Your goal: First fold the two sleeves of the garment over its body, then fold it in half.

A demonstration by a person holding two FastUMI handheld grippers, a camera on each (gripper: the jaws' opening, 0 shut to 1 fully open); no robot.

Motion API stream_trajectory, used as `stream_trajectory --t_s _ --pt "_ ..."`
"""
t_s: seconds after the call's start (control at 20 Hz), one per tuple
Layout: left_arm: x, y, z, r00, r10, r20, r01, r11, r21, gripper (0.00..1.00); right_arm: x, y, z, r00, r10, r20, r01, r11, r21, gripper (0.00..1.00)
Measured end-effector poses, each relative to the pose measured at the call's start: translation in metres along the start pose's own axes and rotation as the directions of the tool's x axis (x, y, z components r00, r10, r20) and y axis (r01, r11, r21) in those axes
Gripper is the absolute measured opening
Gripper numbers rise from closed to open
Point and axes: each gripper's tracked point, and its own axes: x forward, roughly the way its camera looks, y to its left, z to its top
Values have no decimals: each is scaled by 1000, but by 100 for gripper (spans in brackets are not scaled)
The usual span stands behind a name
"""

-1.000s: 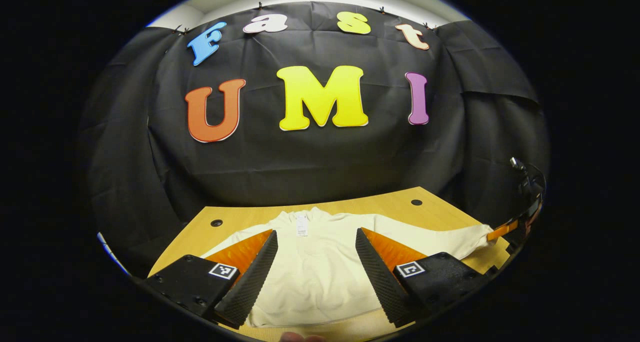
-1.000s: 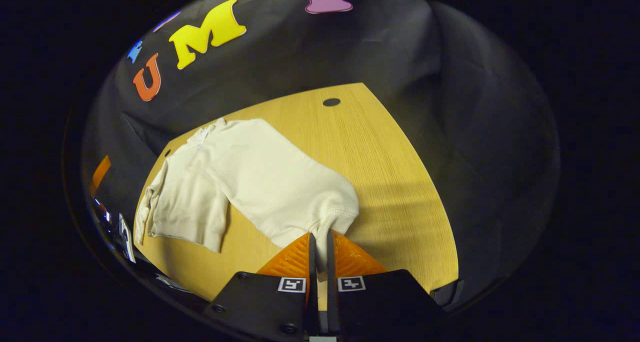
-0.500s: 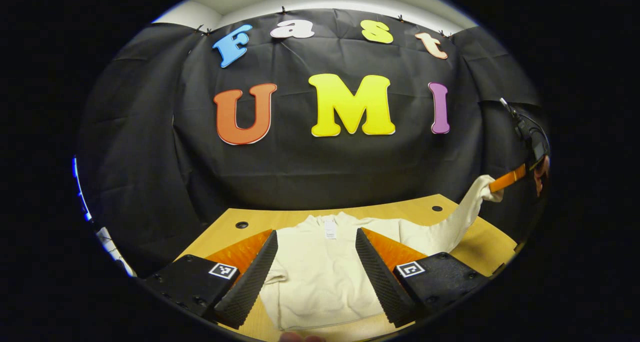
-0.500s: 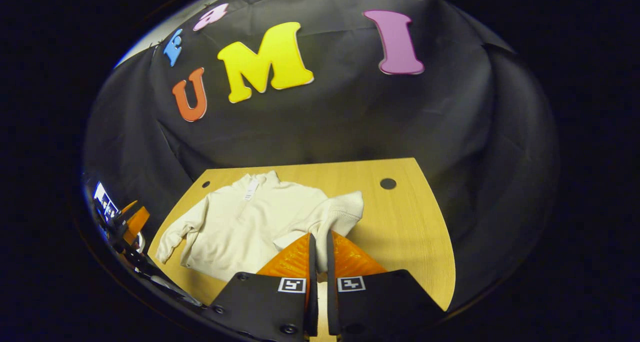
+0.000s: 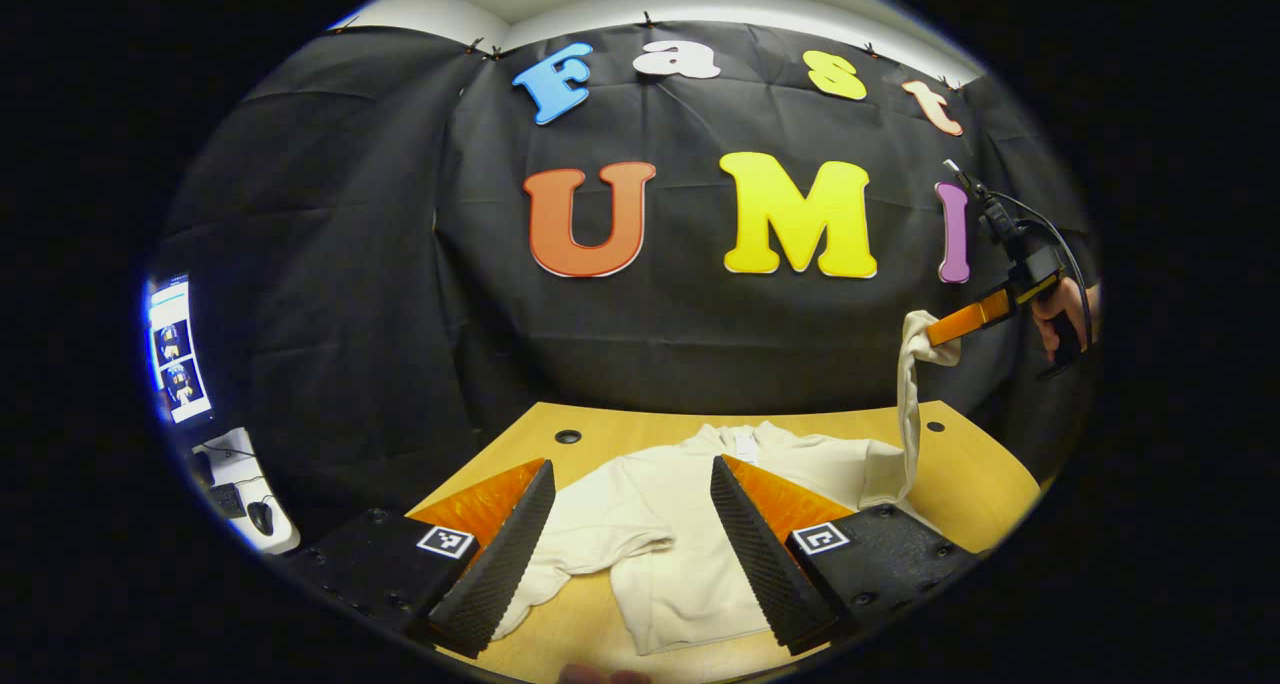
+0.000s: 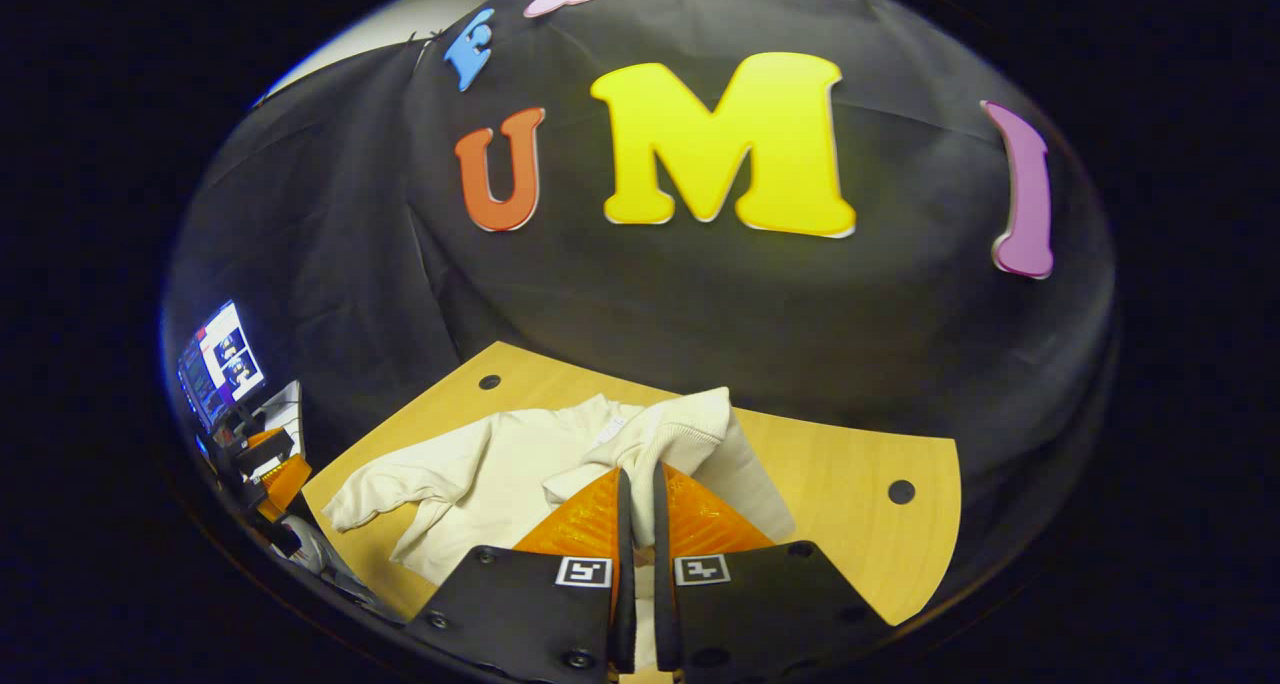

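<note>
A cream sweatshirt [image 5: 670, 524] lies on the wooden table [image 5: 970, 484], collar toward the wall, one sleeve [image 5: 560, 549] bunched beside its body. My left gripper [image 5: 625, 509] hovers open above the body, nothing between its fingers. In the right gripper view my right gripper [image 6: 637, 484] is shut on the cuff of the other sleeve [image 6: 680, 429], lifted over the sweatshirt [image 6: 480, 474]. In the left gripper view that right gripper [image 5: 965, 319] holds the sleeve [image 5: 908, 404] high so it hangs down to the shoulder; a hand [image 5: 1060, 314] grips its handle.
Round cable holes [image 5: 568, 436] [image 5: 934, 427] sit near the table's back edge. A lit screen [image 5: 175, 349] and a small stand with a mouse [image 5: 262, 514] are off the table's left side. The black cloth wall rises behind the table [image 6: 850, 524].
The right gripper has raised the sleeve cuff off the table and carried it up and over the garment. My left gripper's view has swung so the sweatshirt sits further right; it stays open.
</note>
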Motion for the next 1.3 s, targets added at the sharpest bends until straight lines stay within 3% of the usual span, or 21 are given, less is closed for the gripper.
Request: stream_trajectory --t_s 0.2,0.55,0.8,0.9,1.0,1.1,1.3 --pt "-10 51 -6 995 95 -13 -95 995 -1 99 98 66 -11 995 83 -57 -87 993 -78 8" --pt "-22 101 -22 979 197 -58 -199 980 -22 99 245 157 -69 977 114 -178 -145 975 -169 8" --pt "-20 108 -34 972 214 -94 -219 975 -37 99 307 185 -107 972 54 -228 -106 969 -224 8" --pt "-21 116 -38 972 215 -100 -219 975 -34 99 319 186 -115 974 37 -224 -83 976 -200 8" --pt "-18 118 -43 971 211 -112 -216 976 -33 99 321 196 -119 971 69 -230 -101 986 -132 11" --pt "-16 119 -46 971 207 -117 -213 976 -40 99 315 208 -110 972 112 -207 -129 989 -74 20" --pt "-15 123 -52 973 202 -115 -207 978 -30 99 291 220 -94 978 140 -156 -160 979 -126 63"
